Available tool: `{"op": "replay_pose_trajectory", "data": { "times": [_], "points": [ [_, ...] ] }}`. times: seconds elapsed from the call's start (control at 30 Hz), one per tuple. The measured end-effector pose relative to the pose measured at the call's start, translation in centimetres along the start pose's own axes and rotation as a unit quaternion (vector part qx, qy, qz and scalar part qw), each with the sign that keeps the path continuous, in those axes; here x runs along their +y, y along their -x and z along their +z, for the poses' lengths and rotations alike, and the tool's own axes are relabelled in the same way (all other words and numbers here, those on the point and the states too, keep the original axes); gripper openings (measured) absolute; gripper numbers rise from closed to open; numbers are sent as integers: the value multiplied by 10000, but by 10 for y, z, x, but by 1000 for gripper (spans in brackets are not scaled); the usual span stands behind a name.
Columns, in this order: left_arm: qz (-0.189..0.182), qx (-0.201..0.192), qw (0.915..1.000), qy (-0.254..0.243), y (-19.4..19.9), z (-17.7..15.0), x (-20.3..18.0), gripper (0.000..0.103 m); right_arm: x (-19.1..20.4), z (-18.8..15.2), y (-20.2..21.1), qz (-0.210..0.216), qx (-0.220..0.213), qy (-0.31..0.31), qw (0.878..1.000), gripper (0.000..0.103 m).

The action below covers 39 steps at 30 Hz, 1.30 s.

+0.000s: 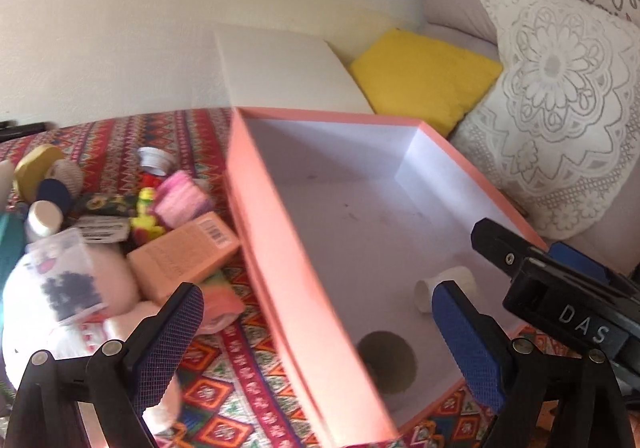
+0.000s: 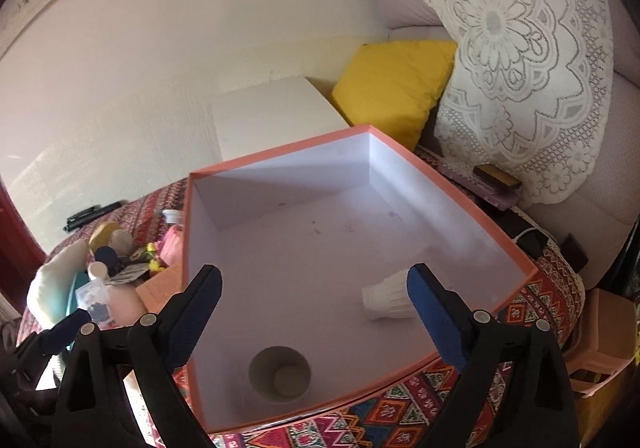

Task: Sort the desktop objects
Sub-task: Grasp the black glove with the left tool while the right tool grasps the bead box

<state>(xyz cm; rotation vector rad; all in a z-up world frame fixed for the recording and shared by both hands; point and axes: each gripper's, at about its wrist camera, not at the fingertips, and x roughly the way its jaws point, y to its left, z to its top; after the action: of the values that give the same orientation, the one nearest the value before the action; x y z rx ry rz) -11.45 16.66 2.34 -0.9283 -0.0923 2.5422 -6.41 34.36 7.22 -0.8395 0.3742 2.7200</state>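
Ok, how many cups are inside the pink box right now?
2. An upright cup stands near the box's front edge; a white ribbed cup lies on its side toward the right wall. None seem hidden.

Both wrist views look down, close, into the pink box (image 2: 460,203); the left sits over its left wall, the right hangs above its near edge

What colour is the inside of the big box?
White inside, with a salmon-pink rim; the right wrist view shows it best.

Patterned cloth (image 2: 400,420) under pink box (image 2: 460,191), clutter (image 1: 120,232)
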Motion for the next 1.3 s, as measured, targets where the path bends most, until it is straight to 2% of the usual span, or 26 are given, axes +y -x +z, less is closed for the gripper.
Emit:
{"op": "replay_pose_trajectory", "data": {
  "times": [0.13,0.27,0.33,0.43,0.53,0.63,0.77,0.87,0.97,1.0,1.03,1.07,1.1,1.13,1.2,1.3],
  "points": [
    [404,-79,9991,141,26,-7,44,96,45,-6,5,554,-86,356,9978,96],
    [961,-65,9950,248,50,-21,101,96,102,-21,1,1161,6,833,9897,96],
    [1304,19,9908,376,59,-34,137,96,131,-32,-4,1524,225,1037,9826,96],
    [1756,242,9810,783,67,-58,197,96,172,-53,-19,1992,803,1284,9682,96],
    [1811,652,9698,1501,64,-79,252,96,201,-74,-35,1868,1157,1570,9629,96],
    [1563,1018,9587,2149,57,-97,288,96,221,-87,-52,1523,1232,1932,9614,96],
    [1557,1263,9503,2382,44,-110,306,96,225,-93,-82,1377,1453,1809,9629,96],
    [1572,1368,9476,2419,32,-111,313,96,217,-79,-105,1615,1464,1455,9651,96],
    [1496,1502,9463,2443,16,-112,314,95,226,-68,-122,1812,1409,1376,9635,96],
    [1462,1553,9461,2438,11,-113,313,92,231,-67,-129,1859,1437,1405,9618,96],
    [1422,1563,9469,2425,8,-113,312,78,236,-66,-135,1874,1472,1437,9605,88],
    [1356,1543,9480,2430,7,-112,310,65,240,-66,-140,1908,1533,1458,9586,75],
    [1280,1518,9491,2444,6,-112,309,30,242,-66,-142,2005,1628,1424,9555,55],
    [1228,1454,9500,2476,9,-110,307,8,241,-65,-142,2069,1686,1326,9546,54],
    [1208,1285,9534,2449,16,-106,301,4,238,-64,-135,2135,1672,1232,9546,54],
    [1215,923,9653,2118,35,-94,278,1,233,-62,-118,2308,1635,1185,9518,54]
  ]
}}
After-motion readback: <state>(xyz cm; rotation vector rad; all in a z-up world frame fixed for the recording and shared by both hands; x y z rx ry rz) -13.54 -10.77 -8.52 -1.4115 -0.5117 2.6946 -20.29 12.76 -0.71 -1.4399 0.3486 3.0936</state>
